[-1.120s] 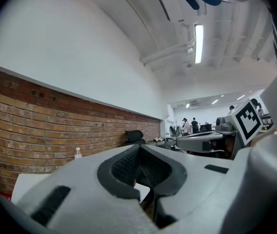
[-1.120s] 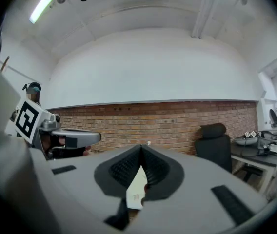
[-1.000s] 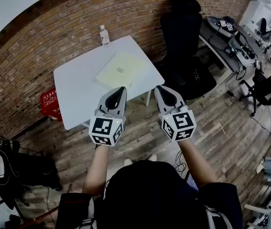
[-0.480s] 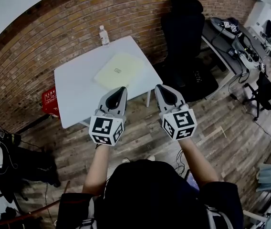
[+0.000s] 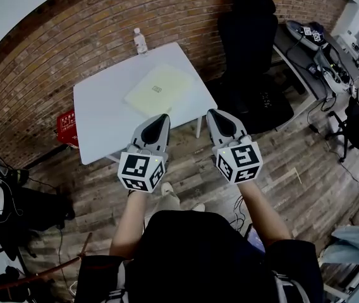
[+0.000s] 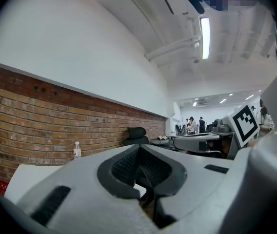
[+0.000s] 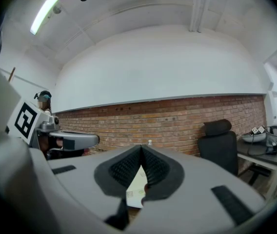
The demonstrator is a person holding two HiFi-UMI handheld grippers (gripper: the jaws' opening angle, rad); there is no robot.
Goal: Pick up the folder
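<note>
Left claw (image 5: 160, 116) and right claw (image 5: 212, 112): jaws together, nothing held; the step in hand appears to be the approach.
Desk (image 5: 97, 115) stands ahead of both claws, by the brick wall (image 5: 53, 49). Pale yellow folder (image 5: 159, 90) lies flat on the desk's right half, near the front edge, touched by neither claw. It sits skewed to the desk edges: in the head view its long axis runs from near-left to far-right, with one corner pointing at the front edge just beyond the left claw. The next move probably calls for advancing, opening a claw, and taking a free corner or edge, since a flat folder offers little height to grip.
</note>
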